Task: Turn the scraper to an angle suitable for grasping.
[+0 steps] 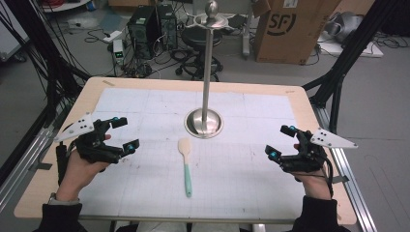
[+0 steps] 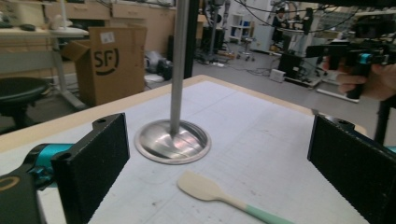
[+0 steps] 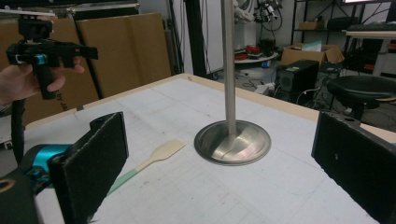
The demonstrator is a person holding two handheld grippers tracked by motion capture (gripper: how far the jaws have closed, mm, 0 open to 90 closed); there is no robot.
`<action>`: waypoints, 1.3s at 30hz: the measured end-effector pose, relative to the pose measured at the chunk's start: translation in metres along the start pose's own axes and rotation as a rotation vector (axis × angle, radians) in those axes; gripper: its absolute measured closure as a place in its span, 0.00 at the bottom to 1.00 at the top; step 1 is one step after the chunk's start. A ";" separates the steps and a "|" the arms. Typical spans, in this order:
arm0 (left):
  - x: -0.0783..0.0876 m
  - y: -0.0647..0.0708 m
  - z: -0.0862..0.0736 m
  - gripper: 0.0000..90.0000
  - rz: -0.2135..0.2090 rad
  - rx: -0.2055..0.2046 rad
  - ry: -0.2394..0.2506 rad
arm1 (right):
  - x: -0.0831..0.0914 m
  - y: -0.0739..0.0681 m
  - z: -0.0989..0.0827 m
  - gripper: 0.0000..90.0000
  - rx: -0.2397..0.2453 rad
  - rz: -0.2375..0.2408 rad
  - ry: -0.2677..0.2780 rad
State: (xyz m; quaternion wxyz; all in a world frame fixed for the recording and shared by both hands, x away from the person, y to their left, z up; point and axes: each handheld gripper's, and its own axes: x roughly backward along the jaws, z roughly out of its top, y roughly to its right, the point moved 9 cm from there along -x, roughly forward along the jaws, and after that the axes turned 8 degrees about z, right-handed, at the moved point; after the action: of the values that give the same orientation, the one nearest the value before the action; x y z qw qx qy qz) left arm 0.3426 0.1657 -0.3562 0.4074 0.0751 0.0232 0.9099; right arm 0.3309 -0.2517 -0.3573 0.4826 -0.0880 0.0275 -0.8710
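A: What do you have in front of you?

B: A spatula (image 1: 184, 164) lies flat on the table (image 1: 300, 99), on the white gridded mat (image 1: 145, 111) that covers most of the pale wood top. Its blade is a smooth, cream, rounded paddle; the handle is a slim mint-green stick pointing toward you, at 6 o'clock.

A: And behind it?

B: At 12 o'clock from the blade, near but apart, stands a polished metal stand (image 1: 205, 123): a shallow, shiny dish base, a straight thin pole, and a ball with a small ringed crown on top.

A: Your tools?

B: Your left tool (image 1: 123, 133) hovers at 9 o'clock of the spatula, jaws spread wide with nothing between them; the pads (image 2: 95, 161) look black and grainy. Your right tool (image 1: 280, 141) sits at 3 o'clock, equally wide and empty. Each carries a grey three-cornered plate and teal fittings.

A: Anything in the way?

B: The pole rises between the two tools, just beyond the spatula. Past the table there is a cardboard box (image 1: 290, 29), a black stool (image 1: 200, 46), what may be computer towers (image 1: 152, 26), and loose cables on the floor.
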 end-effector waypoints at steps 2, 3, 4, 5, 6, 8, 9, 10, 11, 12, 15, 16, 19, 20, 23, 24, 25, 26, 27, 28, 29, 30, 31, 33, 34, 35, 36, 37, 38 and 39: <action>-0.002 0.000 -0.002 0.07 0.004 -0.008 -0.005 | 0.000 0.000 -0.001 0.03 -0.005 0.002 -0.004; -0.004 0.001 -0.003 0.07 0.000 -0.009 -0.013 | 0.000 0.000 -0.001 0.03 -0.005 0.002 -0.004; -0.005 0.002 -0.005 0.07 -0.003 -0.011 -0.019 | 0.000 0.001 -0.002 0.03 -0.006 0.002 -0.006; -0.006 0.003 -0.006 0.07 -0.005 -0.013 -0.024 | 0.000 0.002 -0.002 0.03 -0.007 -0.002 -0.004; -0.007 0.004 -0.007 0.07 -0.010 -0.015 -0.028 | 0.000 0.002 -0.002 0.03 -0.011 -0.001 -0.003; -0.009 0.008 -0.008 0.07 -0.038 0.002 -0.028 | -0.001 0.002 -0.003 0.03 -0.008 -0.003 -0.007; -0.009 0.009 -0.008 0.07 -0.054 0.025 -0.025 | -0.001 0.002 -0.003 0.03 -0.008 -0.003 -0.007; -0.010 0.011 -0.008 0.08 -0.074 0.056 -0.026 | -0.001 0.002 -0.003 0.03 -0.009 -0.006 -0.008; -0.010 0.013 -0.008 0.10 -0.093 0.084 -0.031 | -0.001 0.002 -0.003 0.03 -0.013 -0.003 -0.009; -0.011 0.014 -0.008 0.11 -0.098 0.092 -0.034 | -0.001 0.002 -0.003 0.03 -0.011 -0.003 -0.008; -0.016 0.017 -0.012 0.13 -0.076 0.044 -0.054 | 0.000 0.002 -0.004 0.03 -0.011 -0.004 -0.006; -0.018 0.019 -0.013 0.21 -0.075 0.030 -0.060 | 0.001 0.002 -0.004 0.03 -0.016 -0.005 -0.003; -0.022 0.024 -0.016 0.39 -0.054 -0.010 -0.067 | 0.002 0.003 -0.004 0.03 -0.016 -0.007 -0.001; -0.024 0.026 -0.017 0.44 -0.050 -0.016 -0.064 | 0.002 0.003 -0.004 0.03 -0.017 -0.008 0.000; -0.029 0.033 -0.022 0.65 -0.051 -0.038 -0.098 | 0.003 0.002 -0.004 0.03 -0.016 -0.004 0.001; -0.030 0.034 -0.024 0.65 -0.033 -0.051 -0.108 | 0.002 0.002 -0.004 0.03 -0.011 -0.001 0.001; -0.032 0.035 -0.026 0.75 -0.023 -0.060 -0.112 | 0.002 0.001 -0.004 0.03 -0.010 0.003 -0.001; -0.034 0.036 -0.027 0.79 -0.024 -0.059 -0.119 | 0.002 0.001 -0.005 0.03 -0.010 0.005 -0.002; -0.037 0.037 -0.029 0.79 -0.033 -0.054 -0.126 | 0.002 0.001 -0.005 0.03 -0.010 0.005 -0.002; -0.039 0.038 -0.031 0.87 -0.040 -0.055 -0.135 | 0.001 0.001 -0.005 0.03 -0.012 0.006 -0.006; -0.041 0.039 -0.033 0.92 -0.040 -0.057 -0.142 | 0.001 0.001 -0.006 0.03 -0.013 0.007 -0.005; -0.044 0.039 -0.035 0.92 -0.042 -0.063 -0.153 | 0.001 0.001 -0.006 0.03 -0.013 0.007 -0.005; -0.047 0.040 -0.037 0.98 -0.049 -0.066 -0.160 | 0.001 0.001 -0.006 0.03 -0.012 0.006 -0.003; -0.053 0.042 -0.042 0.99 -0.053 -0.062 -0.179 | 0.002 0.000 -0.006 0.03 -0.014 0.005 -0.004; -0.057 0.042 -0.044 1.00 -0.053 -0.068 -0.191 | 0.003 0.000 -0.005 0.03 -0.015 0.007 0.001; -0.061 0.042 -0.046 1.00 -0.053 -0.068 -0.201 | 0.003 0.000 -0.005 0.03 -0.017 0.006 0.002; -0.066 0.043 -0.048 1.00 -0.057 -0.067 -0.210 | 0.003 0.000 -0.005 0.03 -0.017 0.005 0.003; -0.070 0.044 -0.051 1.00 -0.066 -0.064 -0.224 | 0.003 0.000 -0.005 0.03 -0.017 0.005 0.008; -0.075 0.046 -0.053 1.00 -0.080 -0.059 -0.236 | 0.004 0.001 -0.005 0.03 -0.018 0.003 0.009; -0.079 0.047 -0.055 1.00 -0.083 -0.064 -0.238 | 0.004 0.001 -0.005 0.03 -0.016 0.002 0.006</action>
State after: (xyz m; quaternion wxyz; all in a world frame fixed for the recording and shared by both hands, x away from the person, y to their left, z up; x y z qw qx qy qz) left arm 0.3516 0.0767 -0.4149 0.4469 0.1686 -0.0514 0.8770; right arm 0.3289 -0.2556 -0.3623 0.4825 -0.0891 0.0361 -0.8706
